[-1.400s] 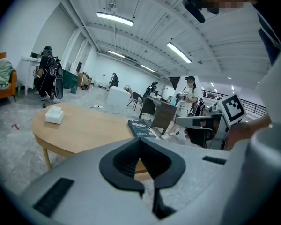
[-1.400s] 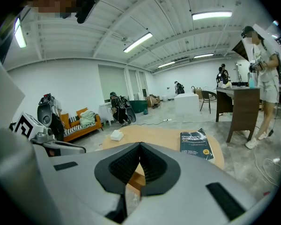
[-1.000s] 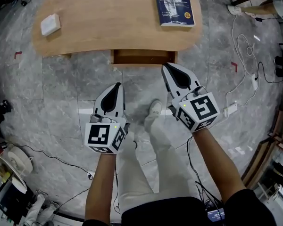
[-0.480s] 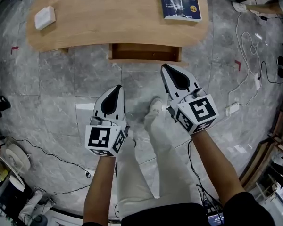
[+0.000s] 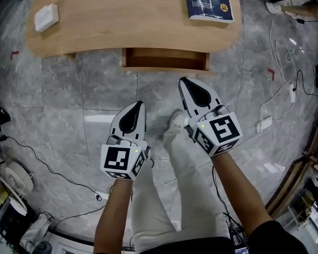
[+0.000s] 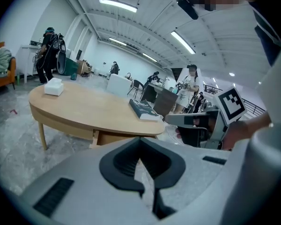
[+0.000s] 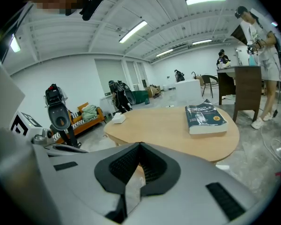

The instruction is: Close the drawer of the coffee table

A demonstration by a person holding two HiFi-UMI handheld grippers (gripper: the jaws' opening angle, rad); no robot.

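Observation:
The oval wooden coffee table (image 5: 127, 20) fills the top of the head view. Its drawer (image 5: 164, 59) stands pulled out from the near edge, and the inside shows bare wood. My left gripper (image 5: 140, 104) hovers over the floor, shut and holding nothing, well short of the drawer. My right gripper (image 5: 183, 80) is also shut and holding nothing, its tip just below the drawer front's right half and apart from it. The left gripper view shows the table (image 6: 84, 108) and the drawer (image 6: 113, 138) beyond its closed jaws. The right gripper view shows the table top (image 7: 173, 125).
A dark blue book (image 5: 209, 1) lies on the table's right end, a small white box (image 5: 46, 17) on its left end. The person's legs and a white shoe (image 5: 175, 120) stand between the grippers. Cables and a power strip (image 5: 263, 123) lie on the grey floor at right.
The table and drawer have grown a little larger in the head view, and the book has slid right. Both grippers stay shut; the left one sits slightly lower.

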